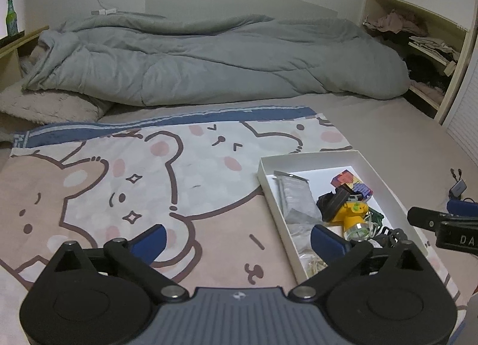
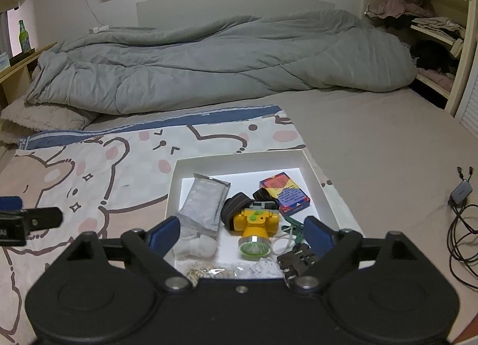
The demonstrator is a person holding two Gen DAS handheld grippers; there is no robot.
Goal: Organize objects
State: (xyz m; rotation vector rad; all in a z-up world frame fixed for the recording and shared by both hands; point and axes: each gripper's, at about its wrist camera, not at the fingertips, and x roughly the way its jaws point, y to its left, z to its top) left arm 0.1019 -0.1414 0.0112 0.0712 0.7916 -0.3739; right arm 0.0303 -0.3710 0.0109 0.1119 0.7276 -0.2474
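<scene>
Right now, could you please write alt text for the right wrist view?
A white tray on a cartoon blanket holds a yellow headlamp, a card box and a silver pouch. The right gripper hangs open above it.

A home bedroom is being shown: a bed point(image 2: 373, 136) is being covered beyond the jaws by a rumpled grey duvet point(image 2: 209, 67), and folded clothes are being kept on shelves point(image 2: 433, 31) far right of them.

Dim, flat indoor light; fisheye bends edges (corners vignetted black).
</scene>
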